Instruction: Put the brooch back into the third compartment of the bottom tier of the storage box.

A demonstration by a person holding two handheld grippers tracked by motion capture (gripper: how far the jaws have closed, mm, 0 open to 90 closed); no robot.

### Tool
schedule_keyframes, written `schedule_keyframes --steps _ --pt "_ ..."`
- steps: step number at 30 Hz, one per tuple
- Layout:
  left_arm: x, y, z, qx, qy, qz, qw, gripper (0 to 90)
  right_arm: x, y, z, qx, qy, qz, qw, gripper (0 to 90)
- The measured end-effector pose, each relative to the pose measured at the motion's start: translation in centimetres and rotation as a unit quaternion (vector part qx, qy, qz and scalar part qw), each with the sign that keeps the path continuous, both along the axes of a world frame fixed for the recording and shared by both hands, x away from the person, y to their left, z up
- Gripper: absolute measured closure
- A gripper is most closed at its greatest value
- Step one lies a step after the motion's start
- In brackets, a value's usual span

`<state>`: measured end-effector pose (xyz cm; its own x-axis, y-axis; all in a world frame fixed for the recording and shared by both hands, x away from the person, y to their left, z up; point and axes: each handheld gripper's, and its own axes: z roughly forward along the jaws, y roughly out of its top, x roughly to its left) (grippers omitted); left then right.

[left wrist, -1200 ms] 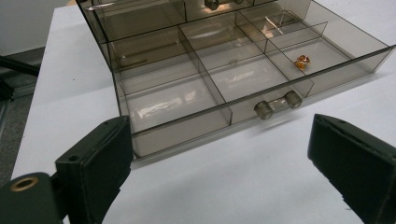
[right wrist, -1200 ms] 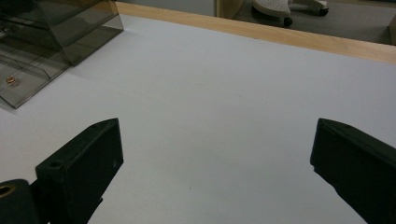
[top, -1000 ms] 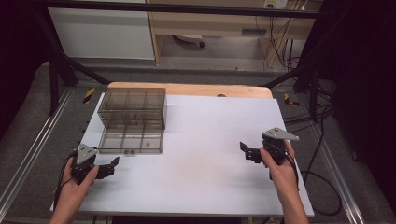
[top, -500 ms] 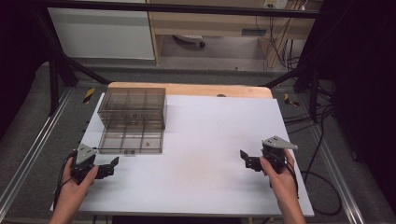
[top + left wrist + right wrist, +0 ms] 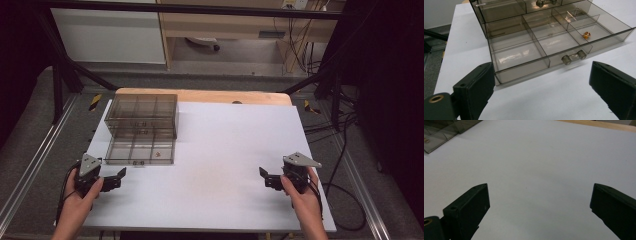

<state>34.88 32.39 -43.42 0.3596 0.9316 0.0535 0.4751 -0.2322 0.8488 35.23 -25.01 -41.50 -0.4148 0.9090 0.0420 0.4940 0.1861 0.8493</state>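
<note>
Drawer [image 5: 554,47] open, bead [image 5: 586,35] inside (orange)

A white table [image 5: 225,150] stood over a wooden board [image 5: 200,96]. Cables [image 5: 345,150] trailed on the grey floor [image 5: 30,150] at the right.

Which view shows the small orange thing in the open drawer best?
Left gripper view: the orange thing sits close and sharp in a drawer compartment. High view shows a tiny speck; right gripper view shows the drawer's corner.
</note>
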Motion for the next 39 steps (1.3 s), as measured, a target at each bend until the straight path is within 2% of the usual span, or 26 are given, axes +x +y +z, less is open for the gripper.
schedule_keyframes --steps 6,18,31,39 --pt "-0.1 0.2 0.2 -0.007 -0.001 0.002 1.0000 6.6 -0.3 0.2 -1.0 0.000 0.006 0.005 1.0000 3.3" --pt "-0.4 -0.1 0.5 -0.016 0.000 -0.008 0.9998 6.6 -0.5 0.1 -1.6 0.005 0.015 0.016 0.9998 3.8" --pt "-0.6 -0.9 0.7 -0.019 0.001 -0.019 0.9996 6.4 -0.4 1.3 -2.5 -0.013 0.035 0.043 0.9984 3.5" --pt "-0.7 -1.1 0.8 -0.025 0.010 -0.026 0.9993 6.4 -0.3 2.0 -2.7 -0.021 0.036 0.056 0.9976 3.5"
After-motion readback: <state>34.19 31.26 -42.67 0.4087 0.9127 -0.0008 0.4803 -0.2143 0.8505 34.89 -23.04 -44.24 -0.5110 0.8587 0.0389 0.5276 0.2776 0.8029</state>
